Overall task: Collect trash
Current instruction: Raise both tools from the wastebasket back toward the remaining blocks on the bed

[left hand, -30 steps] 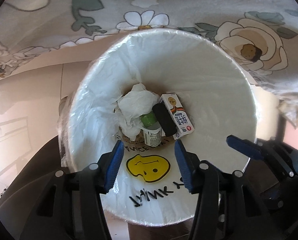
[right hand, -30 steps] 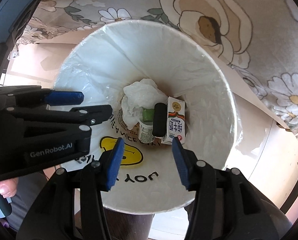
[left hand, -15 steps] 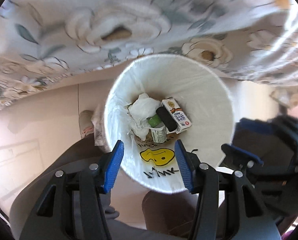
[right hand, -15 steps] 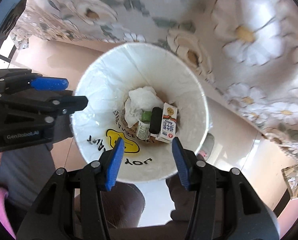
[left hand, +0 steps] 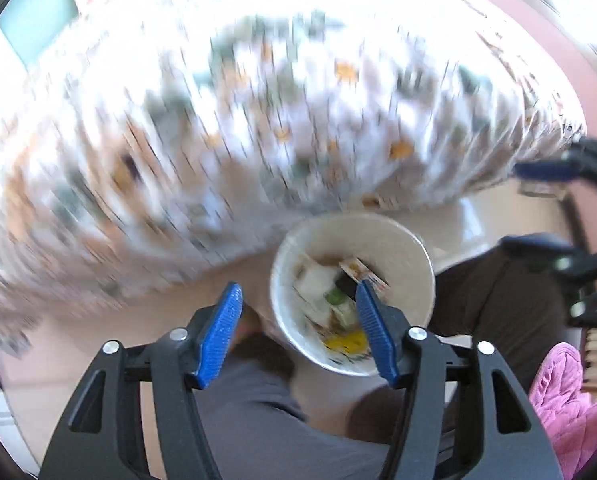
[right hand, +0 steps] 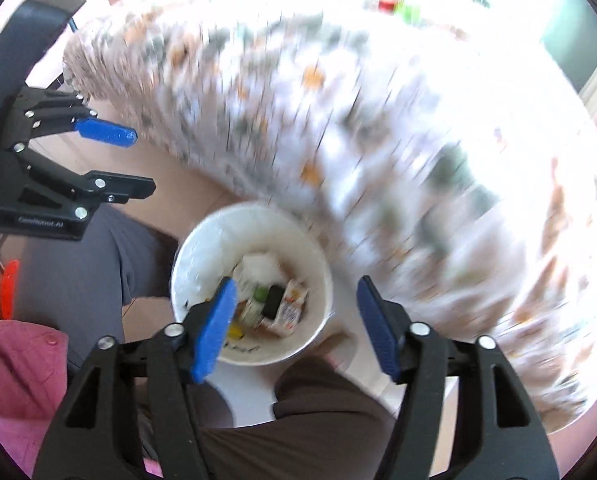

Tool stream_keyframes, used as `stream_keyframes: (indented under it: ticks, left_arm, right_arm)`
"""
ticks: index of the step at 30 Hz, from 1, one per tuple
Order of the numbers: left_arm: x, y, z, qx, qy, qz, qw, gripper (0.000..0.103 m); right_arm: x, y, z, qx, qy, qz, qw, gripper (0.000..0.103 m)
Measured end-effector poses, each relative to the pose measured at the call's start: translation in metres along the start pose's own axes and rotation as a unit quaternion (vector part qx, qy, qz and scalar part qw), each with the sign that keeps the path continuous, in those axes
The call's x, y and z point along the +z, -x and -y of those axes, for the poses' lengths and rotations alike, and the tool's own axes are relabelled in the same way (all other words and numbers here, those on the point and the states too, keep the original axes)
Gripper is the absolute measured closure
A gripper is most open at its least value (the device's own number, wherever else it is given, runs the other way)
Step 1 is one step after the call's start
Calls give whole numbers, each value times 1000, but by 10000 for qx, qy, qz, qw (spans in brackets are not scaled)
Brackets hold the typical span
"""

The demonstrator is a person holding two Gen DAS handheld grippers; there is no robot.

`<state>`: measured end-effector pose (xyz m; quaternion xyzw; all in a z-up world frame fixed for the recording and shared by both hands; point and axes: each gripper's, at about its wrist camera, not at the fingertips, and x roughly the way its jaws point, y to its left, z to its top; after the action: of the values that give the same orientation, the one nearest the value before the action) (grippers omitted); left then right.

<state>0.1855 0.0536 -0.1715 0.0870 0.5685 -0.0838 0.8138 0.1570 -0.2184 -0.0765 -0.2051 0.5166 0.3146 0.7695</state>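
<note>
left gripper: fingers apart, empty | right gripper: fingers apart, empty | bin: lower centre of both views, lined white, holding a carton, crumpled paper, other trash | cloth: floral, blurred, fills upper frame

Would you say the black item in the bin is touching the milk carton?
Touching. The right wrist view shows the black item lying flush against the carton in the bin, with no gap visible despite blur.
</note>
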Motion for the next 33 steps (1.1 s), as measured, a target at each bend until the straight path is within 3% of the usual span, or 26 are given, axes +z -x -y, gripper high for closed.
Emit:
stream_keyframes:
  ticks: [6,10,14,23,33]
  left_arm:
    - [36,52,-2,463,-652,712,9943,18]
    - [65,75,-8,869,-1088,1094,9842,16]
    - [98,86,-26,937,-1192,1252,9805,16]
    - [163,79,-53,649,-1199,1436,9802,16]
    - [226,37,-78,271,-1074,1347,9847,16]
  right_arm:
    - [29,60,15,-272,402,517,9975,31]
    - [51,87,27,-464,653,833,9933,31]
    - [80,106,46,-429,756,1105,9901,31]
    - [146,115,86,-494,835,1373,9858,30]
    - [203,81,122,-328,904,1309,9867,30]
